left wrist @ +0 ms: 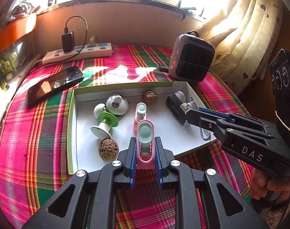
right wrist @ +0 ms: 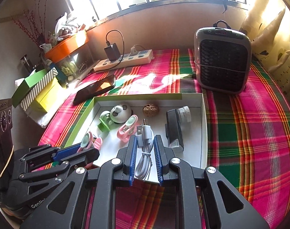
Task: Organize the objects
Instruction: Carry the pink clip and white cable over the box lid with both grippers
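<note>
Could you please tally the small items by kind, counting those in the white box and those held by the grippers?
Pink clips with mint pads: 2
Brown wrinkled walnuts: 2
Green-and-white suction holder: 1
White panda dome: 1
Black device with clear cap: 1
White USB cable: 1
Total: 8

Plaid-covered table (right wrist: 249, 133): white box (right wrist: 204, 133) just ahead of claws; phone (right wrist: 95, 89), power strip (right wrist: 124, 60), heater (right wrist: 222, 59) beyond it.

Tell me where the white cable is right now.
The white cable is clamped in the right gripper, over the near right part of the white box, with a pink clip to its left and a black gadget to its right.
</note>
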`<state>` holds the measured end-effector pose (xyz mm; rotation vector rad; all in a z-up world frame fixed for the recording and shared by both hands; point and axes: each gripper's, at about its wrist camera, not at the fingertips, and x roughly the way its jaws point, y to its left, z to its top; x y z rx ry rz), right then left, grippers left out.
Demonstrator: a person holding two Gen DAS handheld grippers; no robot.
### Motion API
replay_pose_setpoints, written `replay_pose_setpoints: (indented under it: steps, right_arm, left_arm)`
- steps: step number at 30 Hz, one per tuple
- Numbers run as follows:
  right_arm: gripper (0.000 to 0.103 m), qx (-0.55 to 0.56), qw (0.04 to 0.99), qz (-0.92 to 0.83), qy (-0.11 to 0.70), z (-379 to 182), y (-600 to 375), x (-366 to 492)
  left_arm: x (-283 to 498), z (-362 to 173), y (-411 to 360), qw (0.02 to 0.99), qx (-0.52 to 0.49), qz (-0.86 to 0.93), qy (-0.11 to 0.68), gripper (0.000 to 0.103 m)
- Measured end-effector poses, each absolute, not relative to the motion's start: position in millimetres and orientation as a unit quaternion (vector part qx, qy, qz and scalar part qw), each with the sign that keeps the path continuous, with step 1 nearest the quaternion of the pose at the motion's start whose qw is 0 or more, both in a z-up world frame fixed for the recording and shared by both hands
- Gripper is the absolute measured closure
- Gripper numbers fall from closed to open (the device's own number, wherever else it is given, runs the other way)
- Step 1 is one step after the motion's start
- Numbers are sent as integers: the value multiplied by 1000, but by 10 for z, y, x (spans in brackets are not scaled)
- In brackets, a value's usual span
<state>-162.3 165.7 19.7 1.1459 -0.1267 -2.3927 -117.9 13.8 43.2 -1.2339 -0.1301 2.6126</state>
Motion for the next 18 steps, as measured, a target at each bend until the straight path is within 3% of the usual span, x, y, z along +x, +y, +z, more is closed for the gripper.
replay_pose_setpoints:
  steps: [18]
  right_arm:
    - [84, 453, 225, -861, -57, -48, 1580, -2028]
  left_arm:
    - [-1428, 184, 120, 114, -452, 884, -42, 87]
